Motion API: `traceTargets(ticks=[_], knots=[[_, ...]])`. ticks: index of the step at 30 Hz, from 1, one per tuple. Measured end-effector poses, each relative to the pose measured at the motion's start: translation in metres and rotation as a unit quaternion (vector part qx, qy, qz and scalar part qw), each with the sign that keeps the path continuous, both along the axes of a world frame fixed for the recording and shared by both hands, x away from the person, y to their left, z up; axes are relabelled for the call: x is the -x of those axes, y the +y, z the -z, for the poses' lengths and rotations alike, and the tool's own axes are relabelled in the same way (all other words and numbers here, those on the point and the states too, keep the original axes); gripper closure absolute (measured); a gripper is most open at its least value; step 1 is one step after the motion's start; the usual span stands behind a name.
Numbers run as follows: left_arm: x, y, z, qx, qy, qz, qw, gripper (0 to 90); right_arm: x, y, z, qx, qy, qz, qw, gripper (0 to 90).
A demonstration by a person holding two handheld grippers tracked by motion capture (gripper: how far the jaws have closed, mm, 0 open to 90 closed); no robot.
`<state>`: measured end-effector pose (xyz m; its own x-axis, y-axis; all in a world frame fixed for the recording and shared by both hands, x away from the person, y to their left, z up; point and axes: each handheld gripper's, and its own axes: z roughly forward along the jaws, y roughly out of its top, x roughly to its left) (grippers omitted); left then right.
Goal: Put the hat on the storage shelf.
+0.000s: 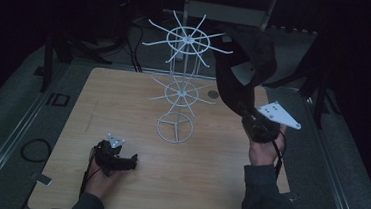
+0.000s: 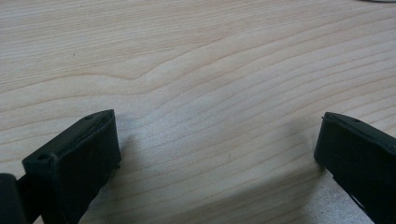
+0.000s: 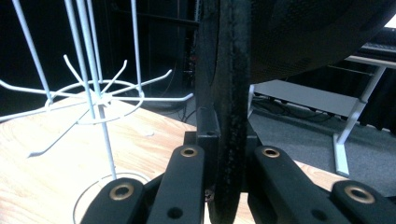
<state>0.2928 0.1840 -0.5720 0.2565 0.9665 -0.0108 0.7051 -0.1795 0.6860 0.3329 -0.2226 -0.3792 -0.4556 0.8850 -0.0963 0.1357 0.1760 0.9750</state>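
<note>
Item: cap, dark, held aloft right of rack, level with top hooks.
Right gripper: clenched on cap brim, raised over right far table.
Left gripper: jaws apart, empty, resting near left on table.
Step, judged: carrying cap to rack for hanging.
Next move calls for: shift cap left onto top hook, then release.

The left claw lay low at the near left, held in the left hand, forearm entering from the bottom edge. Its jaws stood wide apart with nothing between them. The right claw was raised at the right, carried by the right hand, sleeve below. Its jaws were clamped tight on a dark cap, gripping the brim edge-on.
</note>
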Motion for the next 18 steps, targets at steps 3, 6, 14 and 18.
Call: traceTargets(ticks=[3,6,14,18], knots=[[0.0,0.0,0.0,0.0,0.0,0.0,1.0,0.1,0.001,0.004,0.003,0.01,0.0,-0.003,0.9999,86.6],[0.0,0.0,0.0,0.0,0.0,0.0,1.0,0.1,0.001,0.006,0.007,0.015,0.002,-0.008,0.9999,86.6],[0.0,0.0,0.0,0.0,0.0,0.0,1.0,0.1,0.0,0.006,0.018,0.02,0.021,-0.029,0.9992,83.3],[0.0,0.0,0.0,0.0,0.0,0.0,1.0,0.1,0.001,0.004,0.018,0.015,0.019,-0.034,0.9991,68.5]])
